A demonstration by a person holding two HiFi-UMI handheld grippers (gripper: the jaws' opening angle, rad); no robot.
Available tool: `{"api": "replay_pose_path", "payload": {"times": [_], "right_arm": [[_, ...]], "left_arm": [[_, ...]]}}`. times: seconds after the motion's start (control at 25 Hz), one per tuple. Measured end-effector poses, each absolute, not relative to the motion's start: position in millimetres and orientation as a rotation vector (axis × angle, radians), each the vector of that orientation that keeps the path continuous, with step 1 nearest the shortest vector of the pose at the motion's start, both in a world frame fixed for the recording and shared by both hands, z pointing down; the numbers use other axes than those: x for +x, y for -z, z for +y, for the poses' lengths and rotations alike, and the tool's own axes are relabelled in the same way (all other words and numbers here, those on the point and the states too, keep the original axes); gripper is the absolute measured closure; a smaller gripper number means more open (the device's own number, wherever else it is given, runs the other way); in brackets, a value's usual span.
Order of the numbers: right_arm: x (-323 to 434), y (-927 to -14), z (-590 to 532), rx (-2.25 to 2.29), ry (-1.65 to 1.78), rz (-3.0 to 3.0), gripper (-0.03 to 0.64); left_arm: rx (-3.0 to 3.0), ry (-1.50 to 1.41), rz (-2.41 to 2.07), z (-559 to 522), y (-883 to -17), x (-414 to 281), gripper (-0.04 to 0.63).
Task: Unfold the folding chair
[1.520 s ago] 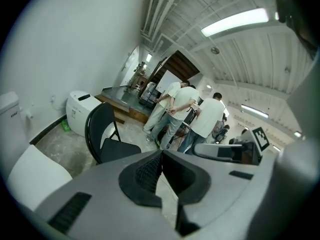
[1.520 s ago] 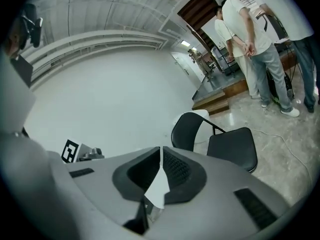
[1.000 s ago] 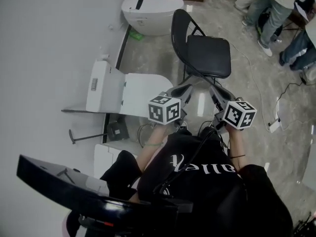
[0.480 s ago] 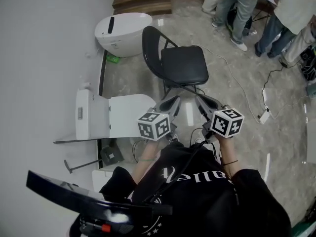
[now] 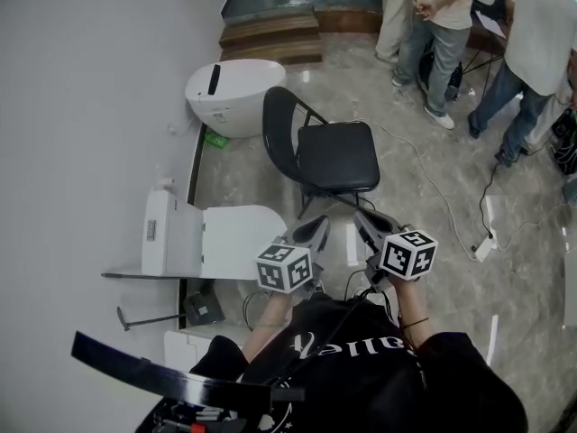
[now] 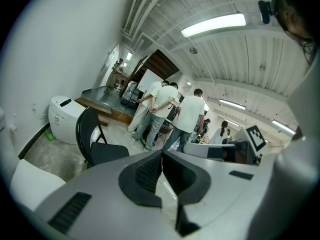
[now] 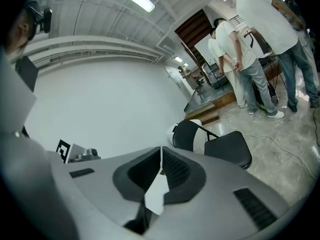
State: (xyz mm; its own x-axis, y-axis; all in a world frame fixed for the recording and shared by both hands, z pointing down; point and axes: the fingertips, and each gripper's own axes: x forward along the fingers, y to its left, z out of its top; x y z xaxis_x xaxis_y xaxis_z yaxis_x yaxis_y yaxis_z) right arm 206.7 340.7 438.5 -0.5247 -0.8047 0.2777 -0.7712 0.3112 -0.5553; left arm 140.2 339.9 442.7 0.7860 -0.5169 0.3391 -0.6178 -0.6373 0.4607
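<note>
The black folding chair (image 5: 338, 154) stands unfolded on the marbled floor, its seat flat and its backrest (image 5: 278, 133) toward the wall; it also shows in the left gripper view as the chair (image 6: 100, 149) and in the right gripper view as the chair (image 7: 222, 146). My left gripper (image 5: 320, 225) is held a short way in front of the seat, apart from it, jaws shut with nothing between them. My right gripper (image 5: 362, 218) is beside it, also shut and empty, clear of the chair. In each gripper view the black pads meet tip to tip: left gripper (image 6: 161, 153), right gripper (image 7: 161, 149).
A white toilet (image 5: 233, 96) stands behind the chair, by the wall. An open white toilet (image 5: 200, 240) lies to my left. Wooden steps (image 5: 266, 36) lie beyond. Several people (image 5: 431, 34) stand at the far right. A cable (image 5: 433, 188) and a power strip (image 5: 481, 242) lie on the floor.
Both grippers have drawn back from the chair toward me, staying shut. The chair now looks farther from their tips, and the head view has shifted.
</note>
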Motion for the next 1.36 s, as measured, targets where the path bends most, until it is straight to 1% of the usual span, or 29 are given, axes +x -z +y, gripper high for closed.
{"api": "replay_pose_path", "payload": {"times": [0.52,1.36], "right_arm": [[219,-439,343,-1.467,1.008,2.524,0.592],[216,-450,333,-1.486,1.017,2.522,0.592]], "left_arm": [[2.399,-0.262,-0.878,345,-449,155,0.590],[2.398,-0.261,-0.921,331,-453,138,0.589]]}}
